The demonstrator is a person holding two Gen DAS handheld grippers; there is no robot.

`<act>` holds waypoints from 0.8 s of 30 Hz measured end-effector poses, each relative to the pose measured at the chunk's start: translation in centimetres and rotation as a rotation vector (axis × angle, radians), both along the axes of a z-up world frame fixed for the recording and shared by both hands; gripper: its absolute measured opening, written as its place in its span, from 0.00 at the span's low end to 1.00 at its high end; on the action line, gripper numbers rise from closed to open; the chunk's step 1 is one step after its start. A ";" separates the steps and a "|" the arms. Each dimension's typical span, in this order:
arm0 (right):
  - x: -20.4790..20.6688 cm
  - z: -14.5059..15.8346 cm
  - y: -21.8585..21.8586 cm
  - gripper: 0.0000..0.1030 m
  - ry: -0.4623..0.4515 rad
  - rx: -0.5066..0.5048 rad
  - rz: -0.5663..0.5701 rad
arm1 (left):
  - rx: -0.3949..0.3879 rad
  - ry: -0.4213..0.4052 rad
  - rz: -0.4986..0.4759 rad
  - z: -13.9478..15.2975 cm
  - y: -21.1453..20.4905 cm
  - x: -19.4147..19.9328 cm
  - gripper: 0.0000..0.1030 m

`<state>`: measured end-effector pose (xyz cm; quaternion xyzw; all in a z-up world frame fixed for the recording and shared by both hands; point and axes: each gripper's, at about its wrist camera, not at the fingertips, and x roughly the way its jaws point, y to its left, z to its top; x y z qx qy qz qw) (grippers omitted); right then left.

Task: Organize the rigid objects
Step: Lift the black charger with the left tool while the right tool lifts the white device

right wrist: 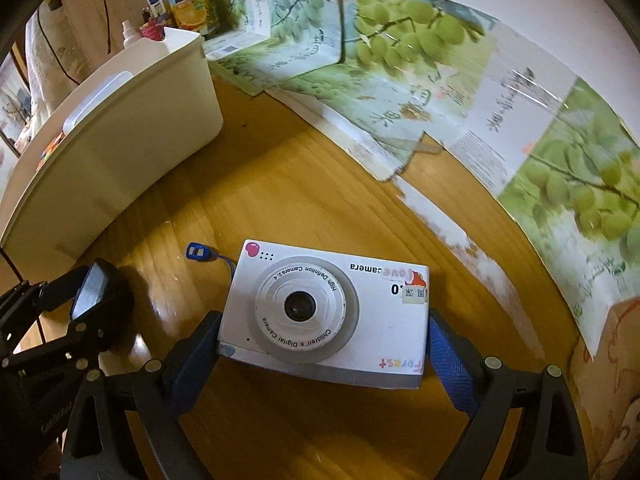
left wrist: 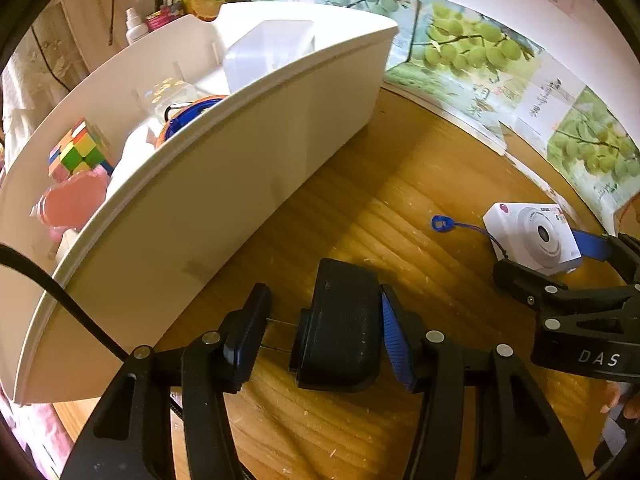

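Observation:
A white children's digital camera lies lens-up on the wooden table, its blue wrist strap trailing left. My right gripper has a finger on each side of the camera, touching or nearly touching its ends. It also shows in the left wrist view. My left gripper has a black plug adapter between its fingers, against the right blue pad, with a gap at the left finger. The white storage bin stands just left of it.
The bin holds a Rubik's cube, a pink item, a blue-orange round object and a clear box. Grape-print cardboard lines the back and right. Bottles and cartons stand behind the bin.

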<state>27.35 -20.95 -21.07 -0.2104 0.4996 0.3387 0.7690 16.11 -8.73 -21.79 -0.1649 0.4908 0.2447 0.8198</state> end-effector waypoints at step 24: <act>-9.9 0.9 -3.4 0.93 0.085 -0.083 -0.108 | -0.249 -0.050 -0.170 0.8 0.7 -7.6 0.56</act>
